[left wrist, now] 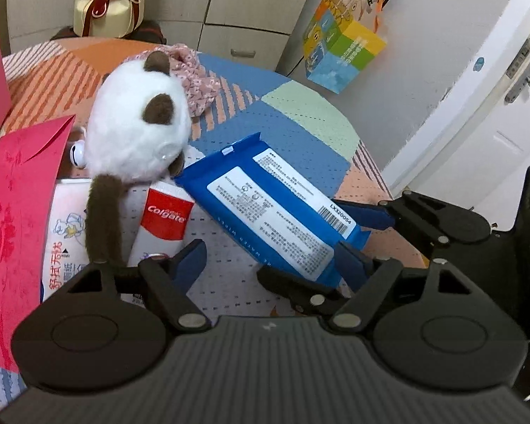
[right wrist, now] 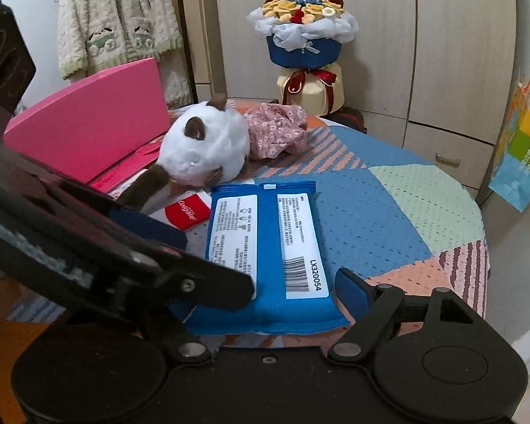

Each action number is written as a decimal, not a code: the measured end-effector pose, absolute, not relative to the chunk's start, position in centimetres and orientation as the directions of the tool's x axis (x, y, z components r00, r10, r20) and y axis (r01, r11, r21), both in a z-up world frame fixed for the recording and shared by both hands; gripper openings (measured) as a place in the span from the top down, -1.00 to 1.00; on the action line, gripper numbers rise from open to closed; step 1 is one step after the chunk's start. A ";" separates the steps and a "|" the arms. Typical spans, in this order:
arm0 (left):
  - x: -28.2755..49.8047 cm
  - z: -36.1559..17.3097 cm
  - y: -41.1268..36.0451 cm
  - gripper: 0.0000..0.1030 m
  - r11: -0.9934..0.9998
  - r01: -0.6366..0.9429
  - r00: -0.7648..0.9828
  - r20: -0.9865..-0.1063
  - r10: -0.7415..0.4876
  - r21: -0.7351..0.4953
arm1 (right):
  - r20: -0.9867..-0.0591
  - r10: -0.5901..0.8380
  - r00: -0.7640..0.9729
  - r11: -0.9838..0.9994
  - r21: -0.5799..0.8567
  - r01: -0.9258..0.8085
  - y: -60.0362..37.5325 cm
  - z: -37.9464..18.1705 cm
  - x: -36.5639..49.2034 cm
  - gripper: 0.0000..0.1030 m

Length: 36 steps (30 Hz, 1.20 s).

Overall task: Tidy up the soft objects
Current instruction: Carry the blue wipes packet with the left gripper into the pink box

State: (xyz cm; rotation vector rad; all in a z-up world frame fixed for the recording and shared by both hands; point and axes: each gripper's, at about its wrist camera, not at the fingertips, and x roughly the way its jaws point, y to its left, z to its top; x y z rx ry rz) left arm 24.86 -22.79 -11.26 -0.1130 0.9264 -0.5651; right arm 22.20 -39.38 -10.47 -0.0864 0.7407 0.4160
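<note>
A blue wet-wipes pack lies label-up on the patchwork table cloth, its far end leaning on a Colgate tube. My right gripper straddles the pack's near end with its jaws wide. Its right pad sits just beside the pack's edge; the left one is hidden behind my left gripper's black linkage. My left gripper stands open over the pack's lower corner and the tube's end. A white plush cat and a pink floral cloth lie behind.
A tissue pack and red paper crowd the left, beside a pink box. A bouquet stands behind the round table. A colourful gift bag hangs at the right, near a white door.
</note>
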 end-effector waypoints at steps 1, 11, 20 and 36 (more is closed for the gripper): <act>24.8 -11.4 -22.8 -0.46 0.849 0.413 0.470 -0.722 -0.508 -0.329 | -0.671 0.335 0.662 0.915 0.064 -0.398 -39.3 -10.6 22.1 -0.62; 24.0 -12.0 -22.8 0.09 0.854 0.378 0.539 -0.665 -0.517 -0.357 | -0.654 0.282 0.702 0.936 0.026 -0.352 -37.9 -10.6 21.1 -0.43; 22.9 -11.8 -21.8 0.11 0.836 0.389 0.521 -0.655 -0.547 -0.388 | -0.638 0.201 0.743 0.966 0.005 -0.258 -35.7 -10.3 19.3 -0.18; 16.7 -10.1 -19.3 0.11 0.825 0.488 0.453 -0.726 -0.518 -0.284 | -0.626 0.184 0.757 0.983 0.133 -0.129 -33.0 -9.7 12.4 -0.09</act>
